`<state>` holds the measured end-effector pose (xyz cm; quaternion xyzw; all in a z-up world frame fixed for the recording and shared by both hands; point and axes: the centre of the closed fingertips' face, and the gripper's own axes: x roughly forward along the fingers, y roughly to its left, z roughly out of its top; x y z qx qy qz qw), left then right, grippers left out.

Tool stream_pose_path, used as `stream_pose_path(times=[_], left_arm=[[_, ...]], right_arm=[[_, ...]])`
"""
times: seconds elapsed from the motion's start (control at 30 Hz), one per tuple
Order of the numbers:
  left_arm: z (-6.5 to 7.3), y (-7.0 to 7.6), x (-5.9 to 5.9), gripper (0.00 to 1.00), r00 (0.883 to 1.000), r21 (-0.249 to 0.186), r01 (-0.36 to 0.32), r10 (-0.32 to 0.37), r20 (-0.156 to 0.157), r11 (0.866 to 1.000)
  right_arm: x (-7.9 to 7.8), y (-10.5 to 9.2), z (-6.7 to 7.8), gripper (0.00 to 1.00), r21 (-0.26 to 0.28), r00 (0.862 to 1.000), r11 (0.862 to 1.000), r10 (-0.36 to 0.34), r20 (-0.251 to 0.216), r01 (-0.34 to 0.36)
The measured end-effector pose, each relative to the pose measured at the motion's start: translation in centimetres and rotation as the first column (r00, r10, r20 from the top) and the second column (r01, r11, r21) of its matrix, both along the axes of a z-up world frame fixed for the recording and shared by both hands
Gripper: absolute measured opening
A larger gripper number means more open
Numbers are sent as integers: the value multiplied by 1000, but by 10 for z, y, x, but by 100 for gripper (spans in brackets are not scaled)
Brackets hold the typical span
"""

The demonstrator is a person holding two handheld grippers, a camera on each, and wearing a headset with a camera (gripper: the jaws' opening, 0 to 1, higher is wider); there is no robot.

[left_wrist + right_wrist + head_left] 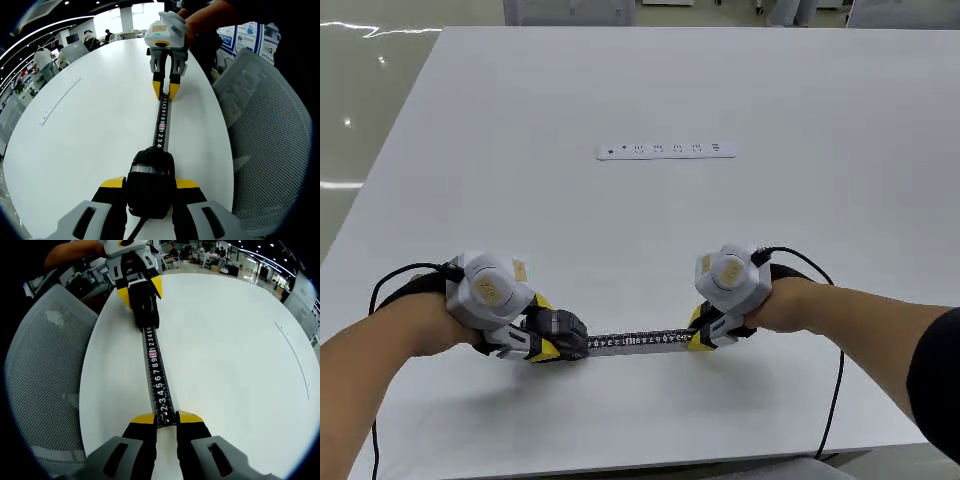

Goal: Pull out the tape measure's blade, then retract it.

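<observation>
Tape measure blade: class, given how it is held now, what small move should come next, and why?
Probably draw the right hand-held gripper a little farther from the case. It is shut on the tip of the blade, the left hand-held gripper grips the case, and only a short stretch of blade is out.

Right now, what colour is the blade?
The blade is black with white numerals; right gripper view shows it best.

The tape measure's case (150, 182), low in the left gripper view, is black. Its blade (156, 377) is black with white numerals and one red mark. The left gripper (552, 342) and right gripper (705, 336) have pale grey bodies and black jaws tipped yellow. The bench (670, 80) is white and the mesh chair (45, 365) is grey.
</observation>
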<state>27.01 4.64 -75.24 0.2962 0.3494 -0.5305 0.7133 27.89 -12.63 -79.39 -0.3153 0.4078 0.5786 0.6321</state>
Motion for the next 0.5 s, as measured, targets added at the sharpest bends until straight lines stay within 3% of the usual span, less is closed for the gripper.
stream_pose_path(times=[0.5], left_arm=[[0,0,0,31,1000,-2,-1,1,0,1000]], right_arm=[[0,-6,0,9,-8,1000,1000,1,4,-1]])
